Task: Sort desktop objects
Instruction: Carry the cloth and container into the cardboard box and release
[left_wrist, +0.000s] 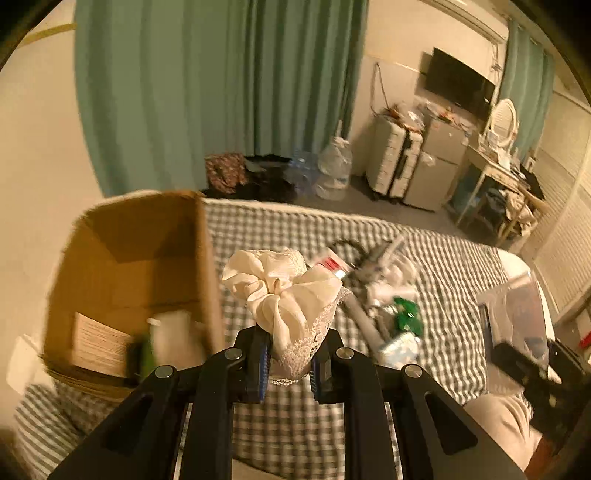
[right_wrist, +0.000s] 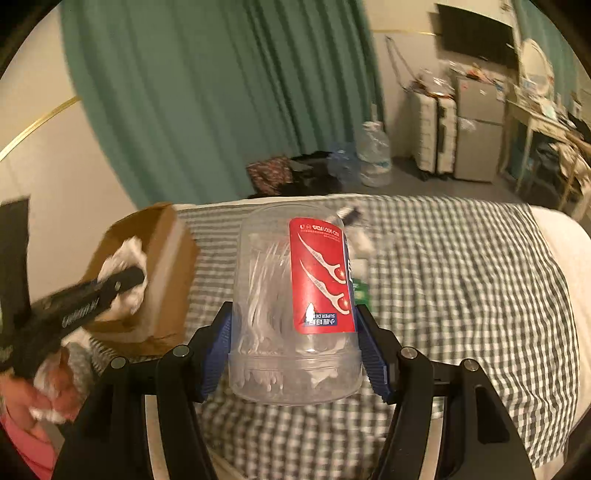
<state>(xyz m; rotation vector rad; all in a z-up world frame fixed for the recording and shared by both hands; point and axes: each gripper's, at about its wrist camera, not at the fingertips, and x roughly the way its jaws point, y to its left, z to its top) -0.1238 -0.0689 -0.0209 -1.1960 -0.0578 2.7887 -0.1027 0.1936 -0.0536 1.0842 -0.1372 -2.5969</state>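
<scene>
Both hands are loaded at once. The left gripper has its jaws pinched on a cream lace scrunchie, which bunches up just ahead of the pads. The right gripper clamps a clear floss-pick jar held upside down between its jaws. The cardboard box sits to the left of the left jaws with a few things already inside. Beyond the jaws, a small heap waits on the checked bedspread, so I'd say sorting is partway.

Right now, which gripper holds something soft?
The left gripper, pinching a cream lace-trimmed fabric scrunchie; the right gripper holds a hard clear plastic jar.
</scene>
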